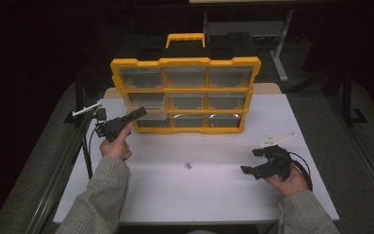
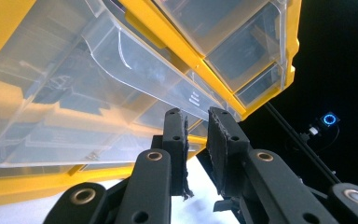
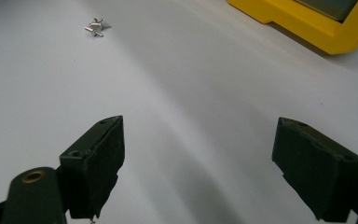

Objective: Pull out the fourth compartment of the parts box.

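the clear drawer [image 2: 88, 93] at the bottom-left corner of the yellow organizer [image 1: 185, 62] is what matters here. it sticks out of its slot a bit, tilted toward the person, and its front lip sits right at the tips of the left hand-held gripper [image 1: 137, 113], just ahead of it and slightly above. in the left gripper view the jaws stand nearly closed with only a thin slot between the pads [image 2: 177, 135], and the drawer's front edge runs past right at their tips. i can't really tell if the lip is pinched in that slot or just sitting in front of it. the drawer's long axis runs across the jaws, so my guess is any pull has to come straight back along the gripper's own line.

the right hand-held gripper [image 1: 258, 161] is well apart from the drawer, low over the white worktop [image 1: 199, 195] with its jaws wide open and nothing between them. a small cluster of screws [image 3: 94, 26] lies on the worktop ahead of it, off to its left. so the left hand is clearly the nearer one for the drawer.
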The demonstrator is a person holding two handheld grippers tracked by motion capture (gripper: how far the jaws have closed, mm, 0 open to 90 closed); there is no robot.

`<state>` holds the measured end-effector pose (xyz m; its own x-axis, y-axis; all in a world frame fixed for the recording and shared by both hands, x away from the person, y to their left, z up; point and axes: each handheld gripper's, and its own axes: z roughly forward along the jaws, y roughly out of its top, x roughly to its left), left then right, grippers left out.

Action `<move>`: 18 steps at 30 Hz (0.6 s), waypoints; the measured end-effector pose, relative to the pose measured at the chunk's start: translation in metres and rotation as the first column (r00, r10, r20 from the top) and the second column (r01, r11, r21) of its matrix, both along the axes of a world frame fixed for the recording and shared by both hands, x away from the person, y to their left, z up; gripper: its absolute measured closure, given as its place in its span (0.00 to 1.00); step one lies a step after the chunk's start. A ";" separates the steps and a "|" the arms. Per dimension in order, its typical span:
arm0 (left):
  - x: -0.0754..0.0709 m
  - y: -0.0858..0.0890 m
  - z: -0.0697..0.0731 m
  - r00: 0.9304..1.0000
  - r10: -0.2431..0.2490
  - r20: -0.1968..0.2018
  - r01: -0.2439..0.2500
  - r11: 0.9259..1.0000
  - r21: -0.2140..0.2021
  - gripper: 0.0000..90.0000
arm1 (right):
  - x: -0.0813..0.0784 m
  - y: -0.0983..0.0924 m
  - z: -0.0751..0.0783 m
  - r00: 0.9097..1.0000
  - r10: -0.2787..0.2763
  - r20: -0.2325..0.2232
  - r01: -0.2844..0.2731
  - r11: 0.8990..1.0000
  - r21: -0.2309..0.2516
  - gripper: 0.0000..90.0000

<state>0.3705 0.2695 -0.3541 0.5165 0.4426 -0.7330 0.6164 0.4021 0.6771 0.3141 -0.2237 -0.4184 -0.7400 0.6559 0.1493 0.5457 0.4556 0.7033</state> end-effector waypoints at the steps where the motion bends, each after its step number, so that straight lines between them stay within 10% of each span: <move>1: -0.001 0.000 0.000 1.000 0.003 -0.005 -0.003 1.000 0.003 0.85 | 0.000 0.000 0.000 1.000 0.000 0.000 0.000 1.000 0.001 0.18; 18: -0.010 0.000 0.001 1.000 -0.005 0.006 0.005 1.000 0.020 0.85 | 0.000 0.002 -0.001 1.000 0.008 -0.008 -0.008 1.000 -0.007 0.18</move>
